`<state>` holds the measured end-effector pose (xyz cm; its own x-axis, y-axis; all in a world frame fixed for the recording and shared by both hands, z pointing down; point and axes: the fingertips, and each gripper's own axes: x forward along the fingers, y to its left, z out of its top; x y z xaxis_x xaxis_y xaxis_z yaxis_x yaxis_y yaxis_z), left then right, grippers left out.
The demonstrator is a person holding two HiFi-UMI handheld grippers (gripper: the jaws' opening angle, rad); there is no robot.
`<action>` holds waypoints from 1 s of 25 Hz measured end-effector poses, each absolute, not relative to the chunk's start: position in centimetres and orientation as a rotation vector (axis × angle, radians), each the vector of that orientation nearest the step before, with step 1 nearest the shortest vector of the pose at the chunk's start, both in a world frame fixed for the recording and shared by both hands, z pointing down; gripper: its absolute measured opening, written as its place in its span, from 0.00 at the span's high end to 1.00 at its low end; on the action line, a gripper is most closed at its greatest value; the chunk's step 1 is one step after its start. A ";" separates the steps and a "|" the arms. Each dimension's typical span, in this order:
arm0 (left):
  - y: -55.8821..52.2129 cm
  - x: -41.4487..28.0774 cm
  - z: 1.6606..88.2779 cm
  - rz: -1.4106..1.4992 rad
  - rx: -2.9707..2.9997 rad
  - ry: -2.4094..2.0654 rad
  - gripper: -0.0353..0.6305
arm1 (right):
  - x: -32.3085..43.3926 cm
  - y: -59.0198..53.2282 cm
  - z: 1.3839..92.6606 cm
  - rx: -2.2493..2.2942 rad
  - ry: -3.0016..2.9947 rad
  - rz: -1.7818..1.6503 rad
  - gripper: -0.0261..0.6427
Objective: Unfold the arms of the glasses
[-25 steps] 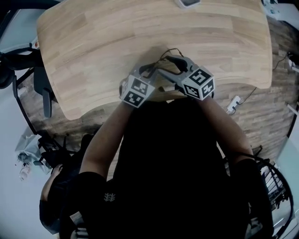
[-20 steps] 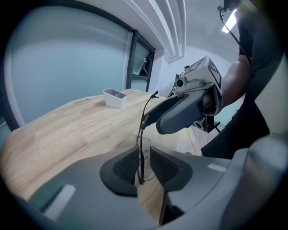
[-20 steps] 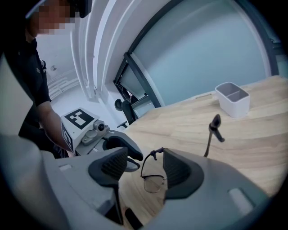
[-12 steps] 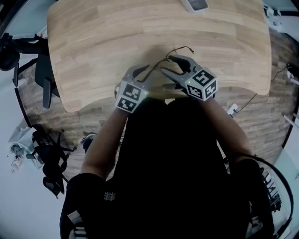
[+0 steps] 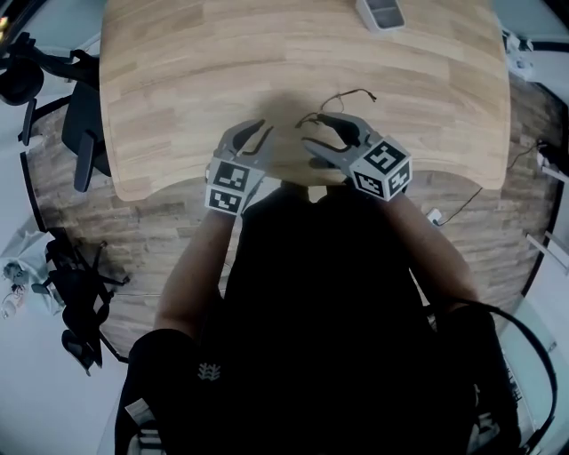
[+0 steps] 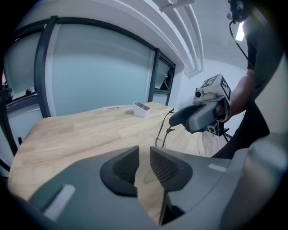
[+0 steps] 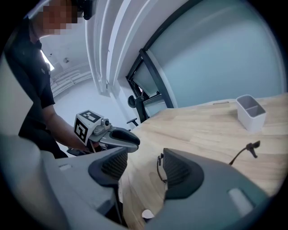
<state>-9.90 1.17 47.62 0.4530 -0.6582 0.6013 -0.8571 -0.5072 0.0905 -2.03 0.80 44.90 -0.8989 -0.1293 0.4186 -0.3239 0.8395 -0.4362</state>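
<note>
wooden table (image 5: 178, 80) | white bin (image 5: 382, 12): on its far edge | black chair (image 5: 87, 133): beside table, left

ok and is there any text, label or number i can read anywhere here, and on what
No readable words or numbers anywhere.
Left marker cube and right marker cube: black-and-white square patterns only, no letters.
Shirt emblem: too small to read.
</note>
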 end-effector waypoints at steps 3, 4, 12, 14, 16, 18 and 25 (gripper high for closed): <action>1.5 -10.7 47.2 0.690 2.317 -1.317 0.82 | -2.9 1.8 44.4 0.309 -2.645 0.708 0.60; 1.7 -10.9 47.1 0.685 2.314 -1.327 0.82 | -3.2 2.2 44.3 0.298 -2.647 0.703 0.60; 2.9 -11.7 46.0 0.638 2.292 -1.375 0.84 | -5.5 4.6 43.9 0.223 -2.656 0.672 0.60; 2.7 -11.9 45.6 0.622 2.287 -1.393 0.84 | -5.7 4.8 43.7 0.218 -2.665 0.661 0.60; 2.4 -12.0 44.9 0.609 2.292 -1.414 0.84 | -5.7 4.5 43.1 0.223 -2.690 0.642 0.60; 2.1 -12.1 43.8 0.588 2.302 -1.448 0.85 | -5.1 3.8 41.8 0.253 -2.732 0.583 0.60; 1.4 -12.3 38.6 0.422 2.347 -1.604 0.94 | 2.0 -0.7 36.0 0.557 -2.852 0.294 0.63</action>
